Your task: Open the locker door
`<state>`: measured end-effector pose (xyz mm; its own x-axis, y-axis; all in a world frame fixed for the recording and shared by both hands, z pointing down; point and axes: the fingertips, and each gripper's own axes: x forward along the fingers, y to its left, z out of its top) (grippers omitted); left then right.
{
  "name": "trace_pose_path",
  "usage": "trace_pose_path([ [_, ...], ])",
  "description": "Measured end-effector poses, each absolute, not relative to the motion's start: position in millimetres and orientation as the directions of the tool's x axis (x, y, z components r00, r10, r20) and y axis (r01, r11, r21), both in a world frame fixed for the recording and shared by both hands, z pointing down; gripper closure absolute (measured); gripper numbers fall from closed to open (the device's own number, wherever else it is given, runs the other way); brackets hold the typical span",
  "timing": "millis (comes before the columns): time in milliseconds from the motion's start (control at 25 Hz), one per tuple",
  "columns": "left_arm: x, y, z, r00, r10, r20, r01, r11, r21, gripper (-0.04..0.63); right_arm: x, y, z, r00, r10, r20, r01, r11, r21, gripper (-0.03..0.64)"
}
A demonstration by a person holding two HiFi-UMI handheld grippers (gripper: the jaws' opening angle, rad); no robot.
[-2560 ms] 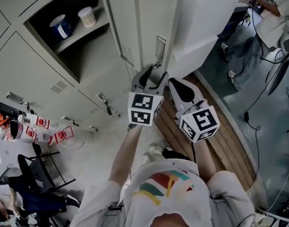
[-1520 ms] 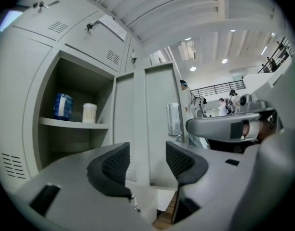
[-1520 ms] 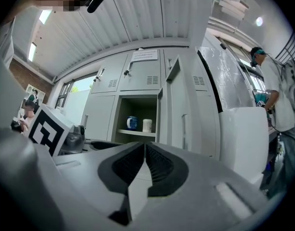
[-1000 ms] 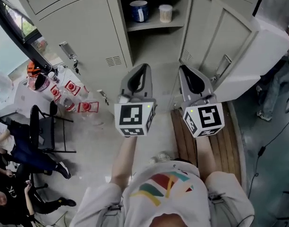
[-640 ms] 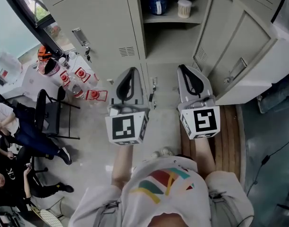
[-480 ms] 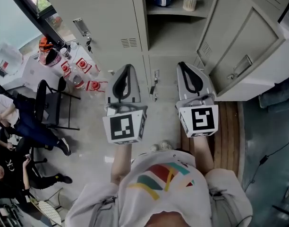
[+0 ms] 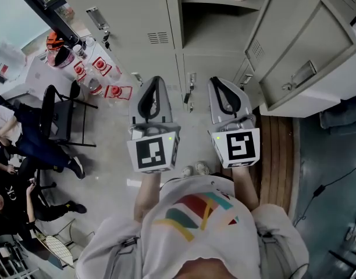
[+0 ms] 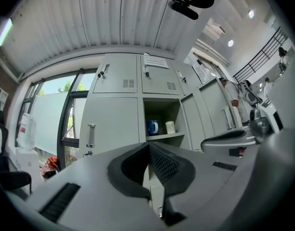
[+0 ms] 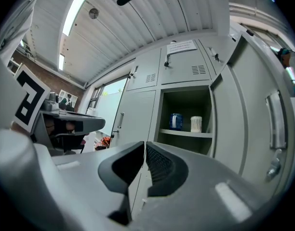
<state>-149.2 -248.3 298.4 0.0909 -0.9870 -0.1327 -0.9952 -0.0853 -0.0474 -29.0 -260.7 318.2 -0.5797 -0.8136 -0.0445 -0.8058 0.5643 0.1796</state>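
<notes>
Grey door (image 7: 303, 48) stands open; my left hand-held gripper (image 7: 154, 80) and right hand-held gripper (image 7: 217, 81) are both closed, empty, clear of it.

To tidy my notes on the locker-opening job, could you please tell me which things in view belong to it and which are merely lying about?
Part of the job: locker door, standing open; left gripper and right gripper, both shut, empty.

Lying about: blue mug and white container on the shelf; black chair; red-labelled items.
</notes>
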Motion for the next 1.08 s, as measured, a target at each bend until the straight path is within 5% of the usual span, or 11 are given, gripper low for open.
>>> trace_pose_path([
  [1080, -135.5, -240.3, 299.4, 0.131, -0.985, -0.114, -0.99, -0.125, -0.062, 0.58, -20.8, -249.4, 311.5, -0.572, -0.818, -0.06, -0.81, 0.551, 0.202, 0.603],
])
